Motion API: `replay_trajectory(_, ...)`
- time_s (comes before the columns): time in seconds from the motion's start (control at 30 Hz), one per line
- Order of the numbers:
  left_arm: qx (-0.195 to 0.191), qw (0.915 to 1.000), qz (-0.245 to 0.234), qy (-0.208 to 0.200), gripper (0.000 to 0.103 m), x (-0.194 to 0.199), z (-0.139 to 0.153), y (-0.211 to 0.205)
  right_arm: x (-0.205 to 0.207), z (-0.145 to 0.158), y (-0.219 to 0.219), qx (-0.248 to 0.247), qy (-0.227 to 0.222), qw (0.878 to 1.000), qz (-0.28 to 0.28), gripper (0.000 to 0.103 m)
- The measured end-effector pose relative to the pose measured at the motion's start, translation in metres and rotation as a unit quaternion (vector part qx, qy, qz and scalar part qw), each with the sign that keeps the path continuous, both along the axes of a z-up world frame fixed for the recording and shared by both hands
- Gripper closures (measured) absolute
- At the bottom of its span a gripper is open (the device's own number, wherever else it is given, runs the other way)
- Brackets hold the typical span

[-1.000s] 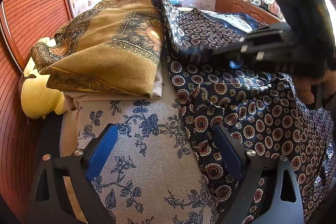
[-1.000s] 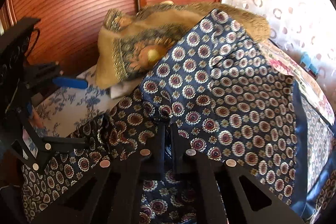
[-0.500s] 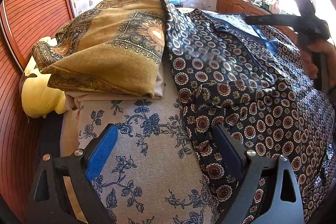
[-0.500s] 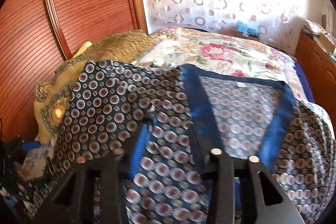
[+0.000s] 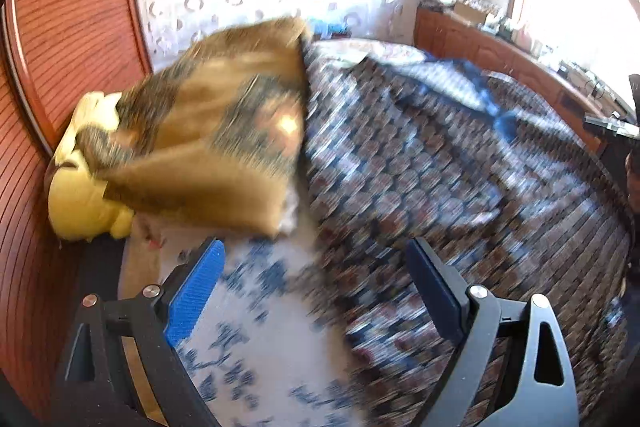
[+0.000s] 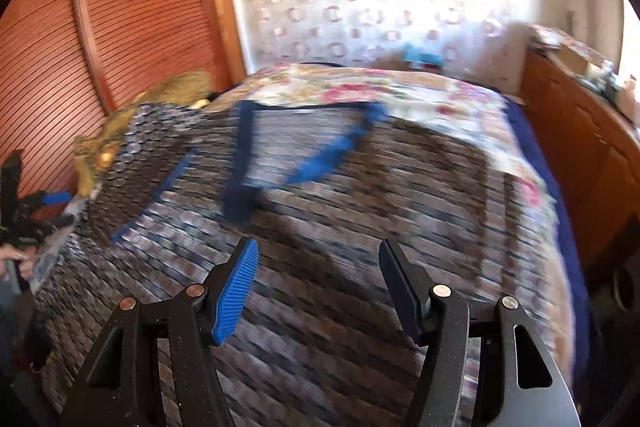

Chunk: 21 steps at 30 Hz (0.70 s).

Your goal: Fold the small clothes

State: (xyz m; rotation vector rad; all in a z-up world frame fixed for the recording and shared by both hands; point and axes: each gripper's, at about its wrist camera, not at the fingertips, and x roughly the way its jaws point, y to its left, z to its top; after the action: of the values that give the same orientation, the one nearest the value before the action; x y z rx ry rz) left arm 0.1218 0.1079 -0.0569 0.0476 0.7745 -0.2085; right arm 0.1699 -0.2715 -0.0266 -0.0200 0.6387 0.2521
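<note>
right gripper [image 6: 318, 285] opening, nothing between its jaws, above the navy patterned cloth [image 6: 320, 227] — left gripper [image 5: 316, 291] wide open, empty, over the bed [image 5: 256, 347].

The right gripper [image 6: 318, 291], clamped on the navy patterned cloth [image 6: 320, 227] a second ago, now has its jaws opening with nothing between the fingers [image 6: 234, 291]. It now stands far over at the edge of the left wrist view. The cloth, then lifted in a peak, now lies spread on the bed [image 6: 400, 91], one blue-edged corner folded over.
</note>
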Motion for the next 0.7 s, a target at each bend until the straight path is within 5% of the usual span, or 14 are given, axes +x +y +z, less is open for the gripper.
replay_trajectory(0.33, 0.01, 0.9964, -0.084, -0.007, 0.011, 0.019, 0.019, -0.107, -0.037, -0.003, -0.096, 0.038, 0.018, 0.994, -0.106, 0.038)
replay_trajectory(0.7, 0.038, 0.9851, -0.165, 0.031, 0.011, 0.027, -0.003, -0.204, -0.041, -0.029, -0.105, 0.088, 0.083, 0.985, -0.125, 0.038)
